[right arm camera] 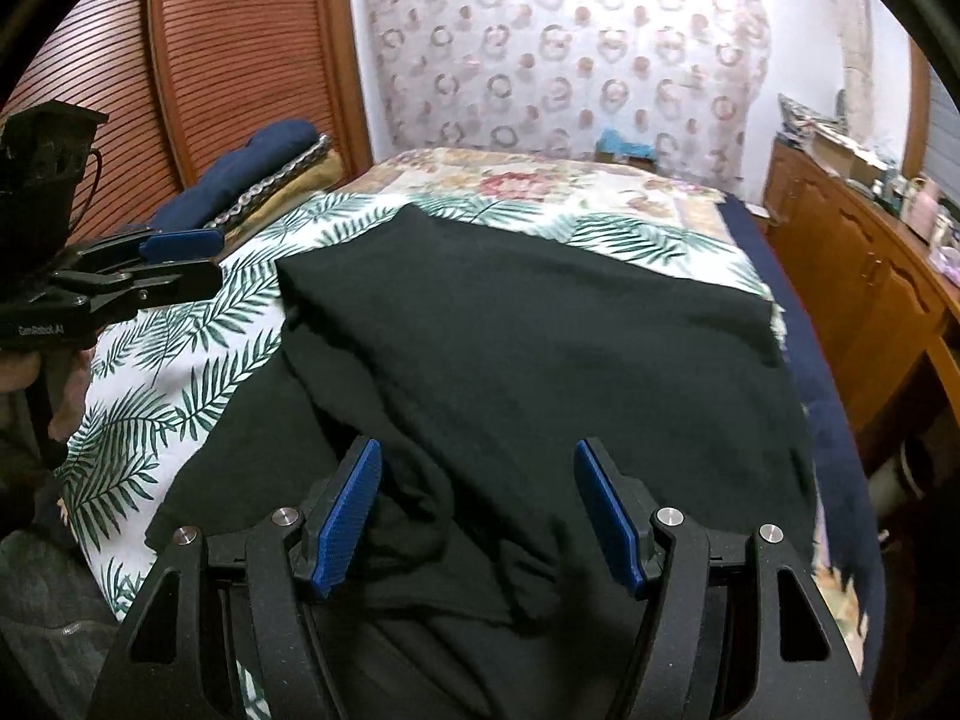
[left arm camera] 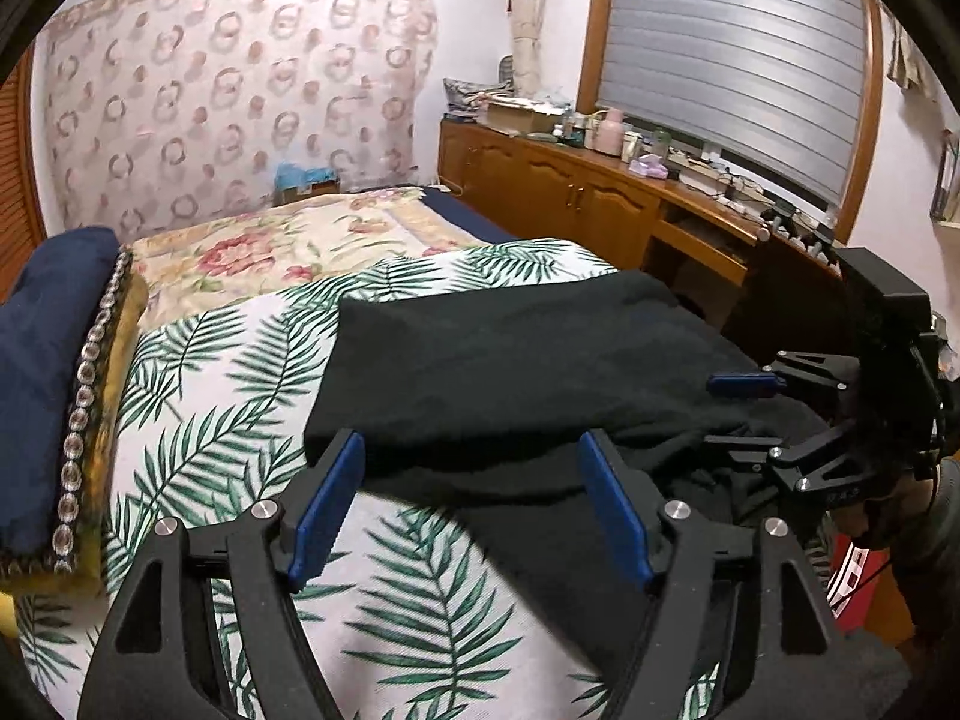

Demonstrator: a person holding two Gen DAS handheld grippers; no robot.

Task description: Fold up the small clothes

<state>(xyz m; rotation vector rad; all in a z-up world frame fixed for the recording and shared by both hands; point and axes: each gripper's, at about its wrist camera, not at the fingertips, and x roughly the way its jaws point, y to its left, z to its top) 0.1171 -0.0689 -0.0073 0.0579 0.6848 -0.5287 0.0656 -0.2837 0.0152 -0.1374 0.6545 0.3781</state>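
left wrist view: the left hand-held gripper (left arm camera: 471,504) stands wide, its blue pads (left arm camera: 327,507) apart with nothing between them, hovering over the near left edge of the black garment (left arm camera: 510,360)
right wrist view: the right hand-held gripper (right arm camera: 477,516) is also spread wide, blue pads (right arm camera: 348,525) either side of a rumpled fold of the black garment (right arm camera: 540,348) without pressing on it
black garment: lies spread on the bed, flat and smooth at the far part, bunched and creased at the near edge (the wrinkles are just in front of the right hand-held gripper)
bed: covered by a white sheet with green palm leaves (left arm camera: 240,390); beyond it a floral cover (left arm camera: 270,252) reaches toward the wall
left side of bed: a folded navy cloth (left arm camera: 42,348) sits on a yellow cushion with a beaded trim (left arm camera: 90,396)
cross view: each hand-held gripper shows in the other's camera, the right one at the right edge of the left view, the left one at the left edge of the right view
right of bed: wooden cabinets (left arm camera: 570,186) with cluttered tops, under a window with a grey shutter (left arm camera: 738,54)
far wall: a patterned curtain (left arm camera: 240,84) with rings and dots
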